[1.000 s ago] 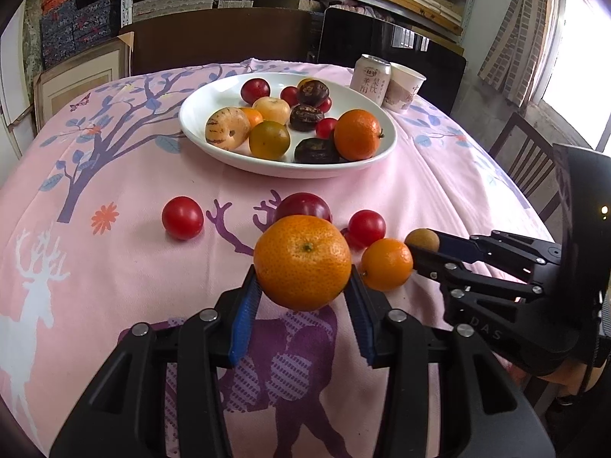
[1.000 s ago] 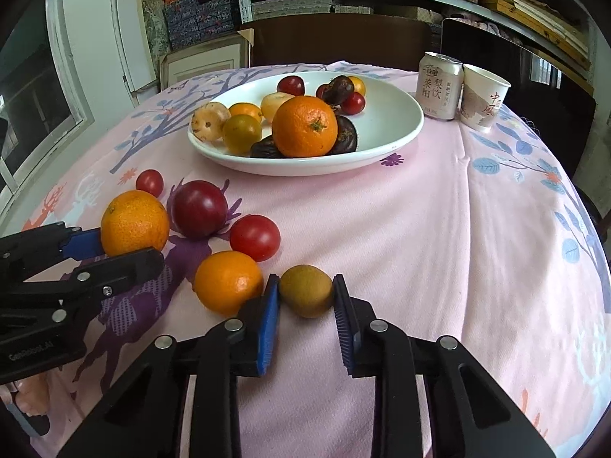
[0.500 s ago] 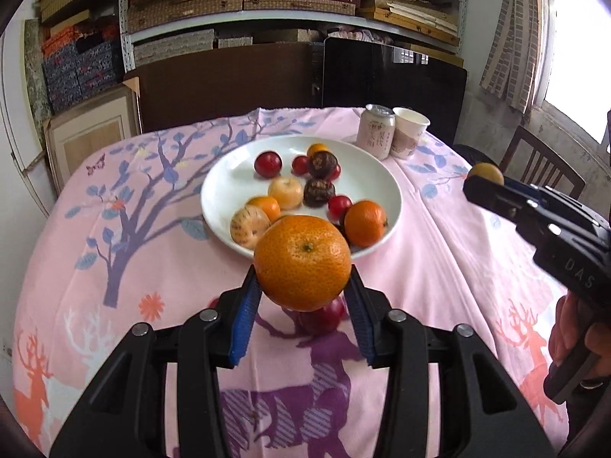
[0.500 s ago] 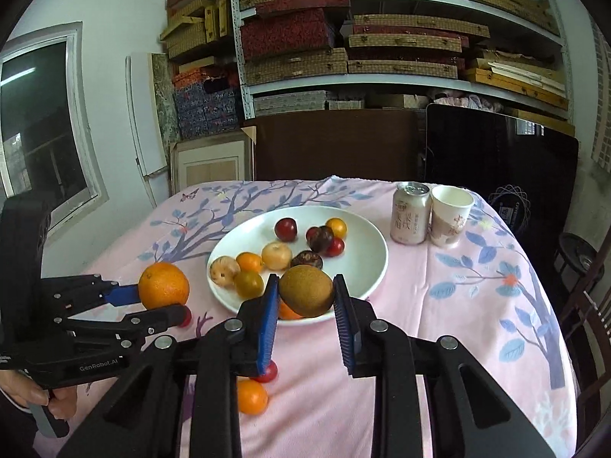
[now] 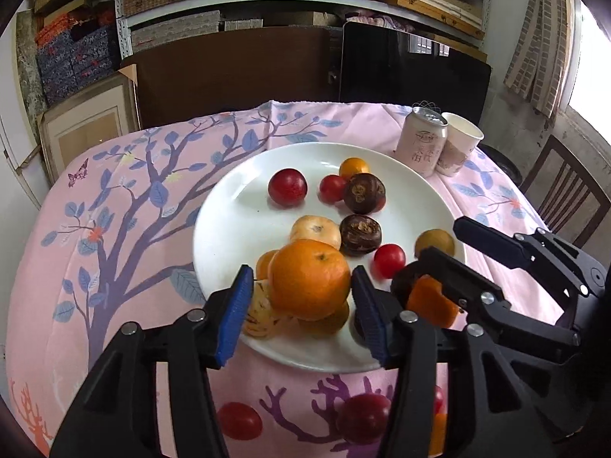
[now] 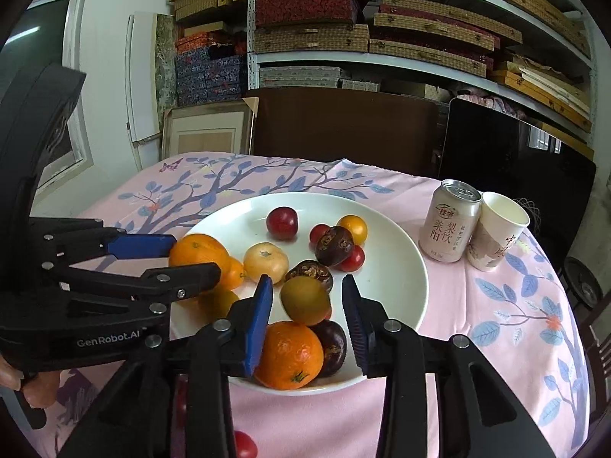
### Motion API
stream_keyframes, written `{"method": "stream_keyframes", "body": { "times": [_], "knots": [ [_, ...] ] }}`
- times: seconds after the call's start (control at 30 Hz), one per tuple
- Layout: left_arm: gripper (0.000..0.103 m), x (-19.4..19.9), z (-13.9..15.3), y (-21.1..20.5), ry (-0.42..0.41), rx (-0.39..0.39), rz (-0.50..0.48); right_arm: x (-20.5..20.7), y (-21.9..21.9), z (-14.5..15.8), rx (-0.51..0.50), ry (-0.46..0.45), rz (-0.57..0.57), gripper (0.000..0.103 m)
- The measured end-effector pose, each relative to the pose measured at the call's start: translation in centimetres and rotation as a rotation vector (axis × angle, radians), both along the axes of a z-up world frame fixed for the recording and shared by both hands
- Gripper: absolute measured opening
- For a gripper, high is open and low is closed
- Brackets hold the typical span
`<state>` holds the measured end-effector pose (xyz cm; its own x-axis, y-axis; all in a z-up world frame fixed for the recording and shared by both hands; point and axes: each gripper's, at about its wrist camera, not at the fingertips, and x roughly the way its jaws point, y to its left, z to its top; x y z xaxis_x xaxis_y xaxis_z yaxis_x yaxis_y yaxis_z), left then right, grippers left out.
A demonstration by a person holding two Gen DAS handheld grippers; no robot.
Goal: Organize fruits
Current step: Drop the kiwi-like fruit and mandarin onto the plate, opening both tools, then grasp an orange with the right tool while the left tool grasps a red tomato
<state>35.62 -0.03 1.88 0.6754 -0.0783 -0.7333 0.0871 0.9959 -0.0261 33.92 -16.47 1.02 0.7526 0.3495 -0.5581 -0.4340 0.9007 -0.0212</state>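
Both grippers hang over the white plate [image 5: 214,229] of mixed fruit. The jaws of my left gripper [image 5: 301,278] are opening. A large orange [image 5: 309,280] sits between its blue pads with a gap on each side, low over the fruit heaped at the plate's near edge. My right gripper [image 6: 307,286] is opening too. A brown-green kiwi [image 6: 305,299] lies loose between its pads, just above another orange [image 6: 288,355] and a dark fruit. In the left wrist view the right gripper [image 5: 439,244] reaches in from the right with the kiwi [image 5: 435,242].
A drink can [image 6: 450,225] and a paper cup [image 6: 496,236] stand just past the plate's [image 6: 416,267] right rim. On the pink cloth before the plate lie a red tomato [image 5: 238,420], a dark red plum [image 5: 362,418] and a small orange [image 5: 439,431]. A chair [image 5: 565,191] stands at the right.
Both grippers rose from the cloth and moved forward over the plate with their fruit. Their jaws have since widened, so the orange and the kiwi are no longer pinched.
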Motion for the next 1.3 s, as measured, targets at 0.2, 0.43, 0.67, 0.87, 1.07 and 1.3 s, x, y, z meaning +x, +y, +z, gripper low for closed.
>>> {"method": "stream_keyframes", "body": {
  "times": [0.2,0.43,0.67,0.87,1.07,1.3],
  "knots": [
    [0.074,-1.0,0.8,0.9,-0.04,-0.027,0.044,-0.4,-1.4,-0.3,0.052,0.053,0.003,0.038],
    [0.076,-4.8,1.1,2.2,-0.052,-0.042,0.081,-2.5,-3.6,0.1,0.108,0.103,-0.012,0.042],
    [0.076,-8.3,0.7,3.2,-0.044,-0.054,0.109,-5.4,-4.5,-0.3,0.103,0.132,-0.007,0.044],
    [0.076,-10.5,0.1,3.7,-0.039,-0.028,0.115,-7.9,-4.2,-1.1,0.095,0.156,0.02,0.044],
    [0.076,-11.7,-0.9,4.7,-0.022,-0.033,0.133,-9.3,-3.0,-2.3,0.067,0.189,0.047,0.045],
    [0.076,-11.8,-2.4,6.1,0.008,-0.039,0.154,-9.7,-1.2,-4.2,0.045,0.242,0.066,0.045]
  ]
}}
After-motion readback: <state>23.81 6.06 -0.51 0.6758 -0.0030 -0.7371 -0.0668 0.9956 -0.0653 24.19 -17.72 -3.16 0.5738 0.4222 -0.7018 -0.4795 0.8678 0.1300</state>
